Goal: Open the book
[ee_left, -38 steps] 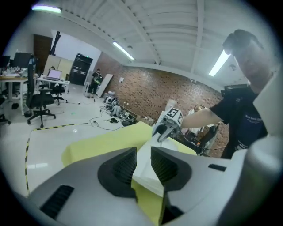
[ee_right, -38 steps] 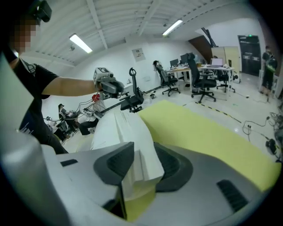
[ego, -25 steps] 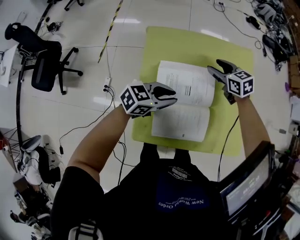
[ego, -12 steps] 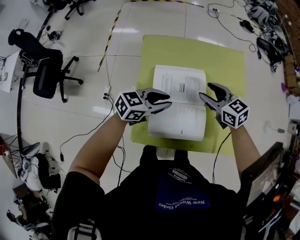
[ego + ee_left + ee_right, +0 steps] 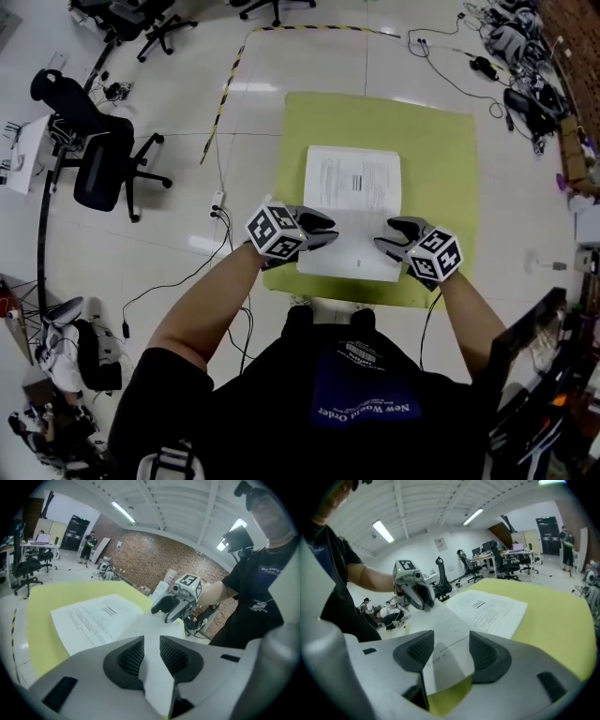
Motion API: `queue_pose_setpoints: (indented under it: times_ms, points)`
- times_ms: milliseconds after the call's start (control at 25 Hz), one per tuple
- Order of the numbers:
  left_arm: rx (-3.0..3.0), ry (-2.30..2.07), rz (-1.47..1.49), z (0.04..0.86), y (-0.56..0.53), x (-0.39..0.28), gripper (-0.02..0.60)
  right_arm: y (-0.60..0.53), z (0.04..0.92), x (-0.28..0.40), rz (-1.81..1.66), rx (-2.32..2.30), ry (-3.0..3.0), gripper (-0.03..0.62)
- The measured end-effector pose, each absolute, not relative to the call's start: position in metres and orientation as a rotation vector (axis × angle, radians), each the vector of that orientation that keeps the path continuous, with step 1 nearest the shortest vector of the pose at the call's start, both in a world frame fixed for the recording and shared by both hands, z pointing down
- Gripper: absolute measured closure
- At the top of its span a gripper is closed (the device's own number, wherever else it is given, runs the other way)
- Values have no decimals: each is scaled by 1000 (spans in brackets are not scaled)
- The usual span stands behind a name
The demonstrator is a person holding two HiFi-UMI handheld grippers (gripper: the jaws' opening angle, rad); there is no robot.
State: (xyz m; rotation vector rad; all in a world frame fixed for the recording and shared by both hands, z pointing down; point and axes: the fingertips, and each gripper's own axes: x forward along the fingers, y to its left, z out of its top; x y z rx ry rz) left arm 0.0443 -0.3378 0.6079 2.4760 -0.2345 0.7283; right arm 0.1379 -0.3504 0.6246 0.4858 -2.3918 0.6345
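Observation:
The book (image 5: 354, 187) lies open and flat on a yellow-green mat (image 5: 436, 150), printed pages up, its spine running left to right. My left gripper (image 5: 330, 230) hangs over the left edge of the near page, jaws a narrow gap apart with nothing pinched. My right gripper (image 5: 382, 242) hovers at the near page's right corner, jaws wide apart. In the left gripper view the white page (image 5: 93, 620) shows through my left gripper (image 5: 152, 644), with the right gripper (image 5: 171, 609) opposite. In the right gripper view the page corner (image 5: 454, 634) and mat show between the jaws of my right gripper (image 5: 451, 651).
The mat lies on a glossy white tiled floor. Black office chairs (image 5: 103, 159) stand at the left, and cables (image 5: 220, 202) run beside the mat's left edge. Striped tape (image 5: 225, 84) crosses the floor. A monitor (image 5: 525, 366) sits at the right, and gear clutters the far right.
Both grippers have drawn back toward the person. The right one swept from the far page's right edge to the near right corner; the left slid a little nearer. The book stays open.

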Motion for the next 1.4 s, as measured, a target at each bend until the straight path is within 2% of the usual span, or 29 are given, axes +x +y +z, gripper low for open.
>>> queue_pose_setpoints:
  times_ms: [160,280,440,640,880,1160,1360,1400]
  points:
    - [2397,-143,900,647,-302,45,486,-303,665,137,664,280,-2207,367]
    - [2396,-169,813,644,-293,50,486,-293,669,141,669,262,-2206,367]
    - [2401,-274,651,629,-302,45,486,-330,627,150,893,461,-2434,367]
    - [2380,-262,716,641,-299,41,486,-413,614,189,1108,954,-2496,367]
    - [2381,-241,758,651,-298,48,486,-434,649,185,1220,926,-2360,367]
    - [2378,-227,728,649,-297,49,486,-404,620,182,963,768,-2513,367]
    - [2371,-201,734,656,-286,51,486,-331,619,167,453,329,-2485,367]
    - [2375,-200,726,656,-285,51,486,-311,623,161,330,203,-2447,384]
